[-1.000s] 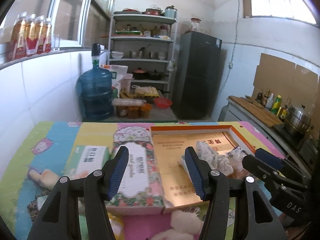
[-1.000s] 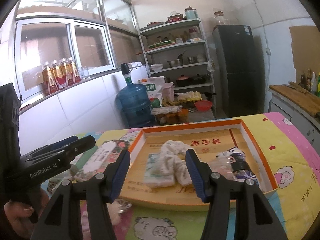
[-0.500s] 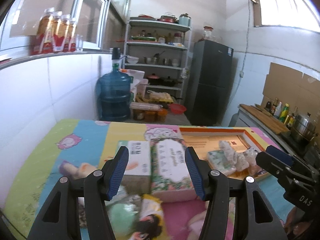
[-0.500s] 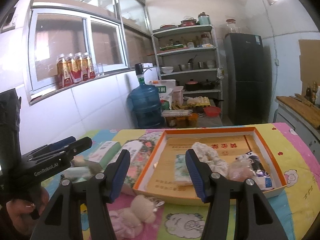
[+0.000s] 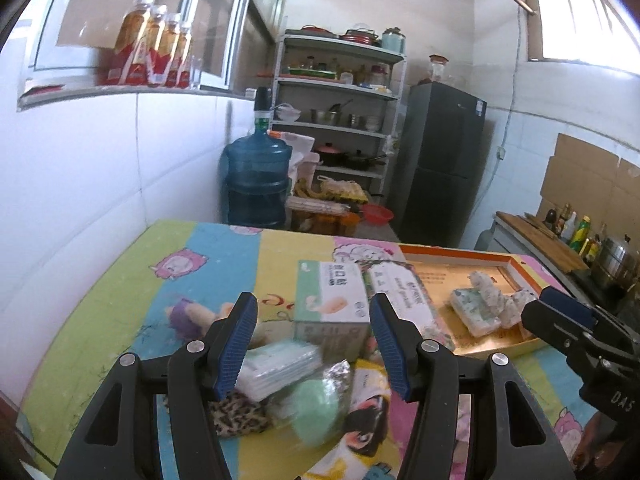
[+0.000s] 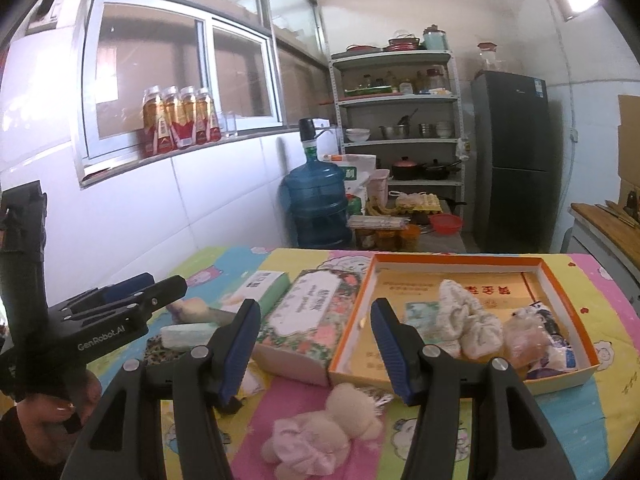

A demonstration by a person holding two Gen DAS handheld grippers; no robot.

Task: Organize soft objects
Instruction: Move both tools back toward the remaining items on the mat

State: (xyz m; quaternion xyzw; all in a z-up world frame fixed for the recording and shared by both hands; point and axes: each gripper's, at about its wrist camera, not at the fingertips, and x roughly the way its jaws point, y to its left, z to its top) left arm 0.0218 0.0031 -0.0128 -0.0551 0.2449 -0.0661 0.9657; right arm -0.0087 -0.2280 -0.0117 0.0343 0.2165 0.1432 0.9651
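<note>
Risk, wrong pick: the left gripper (image 5: 312, 344) hangs over a crowded heap, so closing here could, I judge, pinch two things at once or nudge the boxes beside it.
Risk, slipping: the green round thing (image 5: 316, 406) lies in shiny clear wrap and looks squashy; hard pads might slide off it or squeeze it out sideways.
Risk, collision: the right gripper (image 6: 314, 344) sits near the orange tray (image 6: 568, 284) wall and the flowered tissue box (image 6: 308, 320); a careless swing could shove either one.
Left gripper: jaws apart, nothing between them.
Right gripper: jaws apart, empty, above the counter (image 6: 612, 292) edge of the tray.
Soft things left out: a pack of pale green cloths (image 5: 280, 362), a leopard-print piece (image 5: 240, 416), the green round thing, and a pink and cream plush toy (image 6: 324, 428), all on the cartoon-print counter cover, outside the tray.
Soft things already in the tray: a rolled white towel (image 6: 468, 320), a flat patterned packet (image 6: 420, 316) and a bagged plush (image 6: 528, 340), lying close together.
Boxes: a white and green box (image 5: 332, 296) stands touching the flowered tissue box, which lies just beside the tray.
Look: the loose items are limp, crumpled and overlapping, with no clear edges to take hold of.
</note>
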